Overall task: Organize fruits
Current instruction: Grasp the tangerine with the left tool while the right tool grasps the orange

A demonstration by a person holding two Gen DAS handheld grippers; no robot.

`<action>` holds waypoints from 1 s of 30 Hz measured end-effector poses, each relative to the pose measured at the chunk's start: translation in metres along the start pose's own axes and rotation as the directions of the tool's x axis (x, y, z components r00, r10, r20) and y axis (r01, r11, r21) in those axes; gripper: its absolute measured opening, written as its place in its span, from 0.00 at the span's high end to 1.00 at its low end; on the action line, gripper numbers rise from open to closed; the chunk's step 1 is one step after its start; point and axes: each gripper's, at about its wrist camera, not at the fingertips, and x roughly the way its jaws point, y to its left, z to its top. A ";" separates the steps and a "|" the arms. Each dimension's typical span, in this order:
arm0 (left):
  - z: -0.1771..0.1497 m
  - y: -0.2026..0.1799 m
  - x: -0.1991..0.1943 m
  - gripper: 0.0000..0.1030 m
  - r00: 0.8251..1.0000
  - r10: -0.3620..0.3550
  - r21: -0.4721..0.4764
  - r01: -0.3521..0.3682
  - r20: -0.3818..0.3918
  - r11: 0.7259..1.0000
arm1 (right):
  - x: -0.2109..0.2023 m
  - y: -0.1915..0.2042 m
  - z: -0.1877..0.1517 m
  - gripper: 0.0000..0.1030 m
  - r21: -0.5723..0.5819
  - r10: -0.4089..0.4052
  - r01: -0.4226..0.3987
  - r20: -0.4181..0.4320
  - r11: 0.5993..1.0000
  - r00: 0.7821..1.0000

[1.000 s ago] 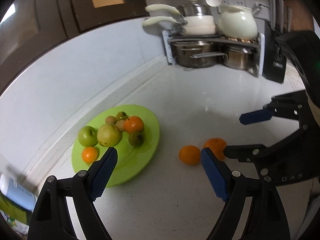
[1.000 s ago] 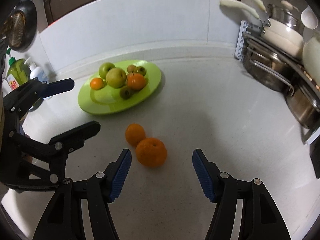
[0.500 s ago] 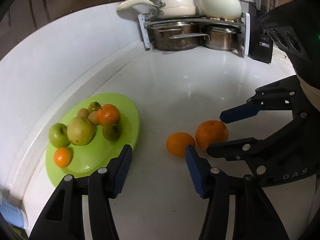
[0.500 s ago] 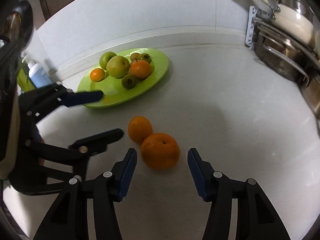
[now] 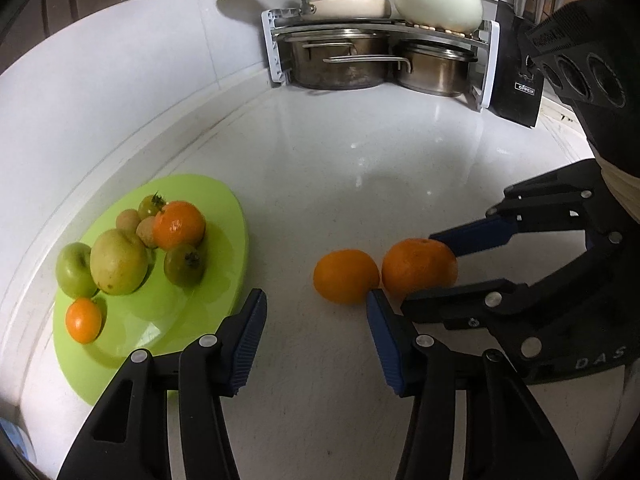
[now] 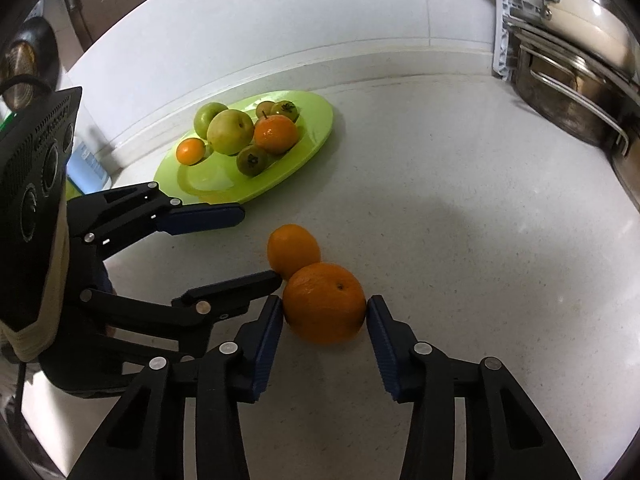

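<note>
right wrist view: white speckled counter (image 6: 460, 208) runs back to a white wall, pot rack (image 6: 560, 76) in the corner. green plate (image 6: 316, 136) of fruit sits near the wall. right gripper (image 6: 325, 310) has just been closing, pads touching both sides of the big orange (image 6: 325, 304). left gripper (image 5: 316, 334), also closing, is partly open around nothing, small orange (image 5: 345, 276) just ahead.

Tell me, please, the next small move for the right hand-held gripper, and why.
Probably finish closing, then lift. The right hand-held gripper has just been closing around the bigger orange, its pads at both sides. The orange sits on the counter, touching the smaller orange.
</note>
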 end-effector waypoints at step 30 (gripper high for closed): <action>0.026 0.003 0.003 0.66 1.000 -0.006 -0.147 0.011 0.030 0.989 | -0.016 -0.033 0.007 0.58 0.098 -0.097 0.093 0.041 0.991 0.994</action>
